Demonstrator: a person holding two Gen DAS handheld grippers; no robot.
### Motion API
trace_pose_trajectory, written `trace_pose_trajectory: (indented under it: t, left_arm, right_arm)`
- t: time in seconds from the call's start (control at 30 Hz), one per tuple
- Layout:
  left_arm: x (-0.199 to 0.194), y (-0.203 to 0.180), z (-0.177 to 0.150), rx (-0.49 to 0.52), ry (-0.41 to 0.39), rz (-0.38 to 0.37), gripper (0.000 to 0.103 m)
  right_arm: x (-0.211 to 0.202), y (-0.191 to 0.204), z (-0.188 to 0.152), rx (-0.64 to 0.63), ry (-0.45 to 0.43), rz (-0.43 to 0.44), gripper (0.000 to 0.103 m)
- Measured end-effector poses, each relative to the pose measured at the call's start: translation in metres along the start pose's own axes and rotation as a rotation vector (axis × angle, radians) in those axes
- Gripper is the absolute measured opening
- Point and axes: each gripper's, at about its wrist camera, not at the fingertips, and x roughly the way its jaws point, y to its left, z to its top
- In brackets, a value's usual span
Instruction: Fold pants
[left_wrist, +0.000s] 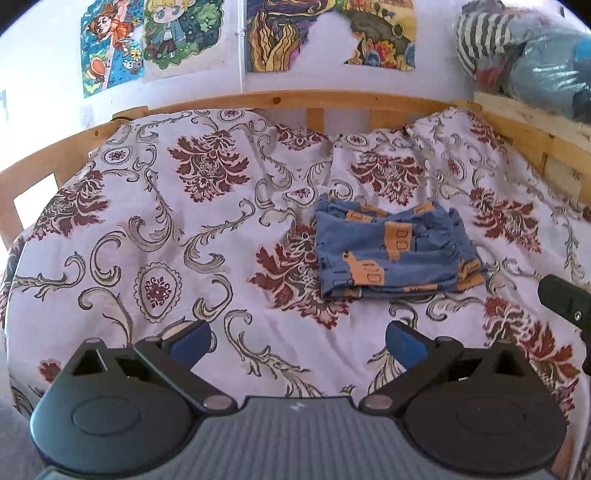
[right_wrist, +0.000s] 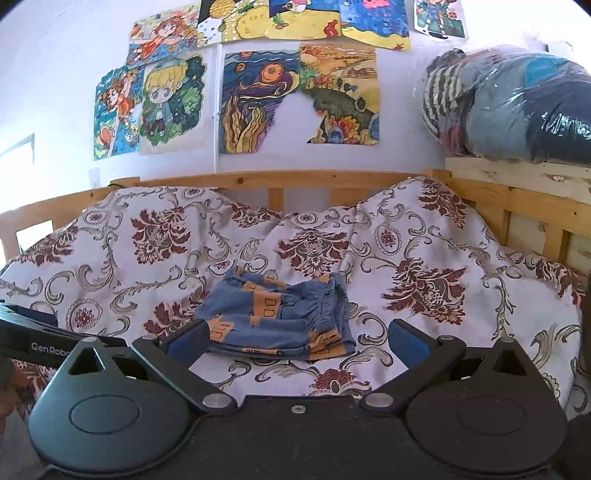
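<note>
My left gripper (left_wrist: 297, 341) and right gripper (right_wrist: 295, 341) are both spread and empty. The blue pants (left_wrist: 397, 249) lie folded into a compact stack mid-bedspread (left_wrist: 147, 221), toward its right side. Folding appears complete; next, I withdraw or square the stack's edges.

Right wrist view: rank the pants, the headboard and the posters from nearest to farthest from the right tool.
1. Pants: folded on the bedspread, just ahead of the open right tool, slightly left of centre.
2. Headboard: wooden rail behind the bedspread, across the far edge of the bed.
3. Posters: on the wall above the headboard, farthest back.
</note>
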Motion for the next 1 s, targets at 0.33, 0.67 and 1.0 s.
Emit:
trace_pose_trajectory:
  t: [0.33,0.67,1.0]
  left_arm:
    - [0.01,0.008,-0.004,-0.056,0.061,0.019,0.103]
    - [0.013,0.007,-0.005,-0.053,0.073,0.028,0.103]
    - [0.015,0.008,-0.008,-0.056,0.082,0.033,0.103]
  right_arm:
    - [0.004,-0.001,-0.003,0.004,0.034,0.009,0.102]
    - [0.015,-0.003,-0.007,0.025,0.109,-0.001,0.102]
    - [0.019,-0.007,-0.009,0.043,0.132,-0.013,0.102]
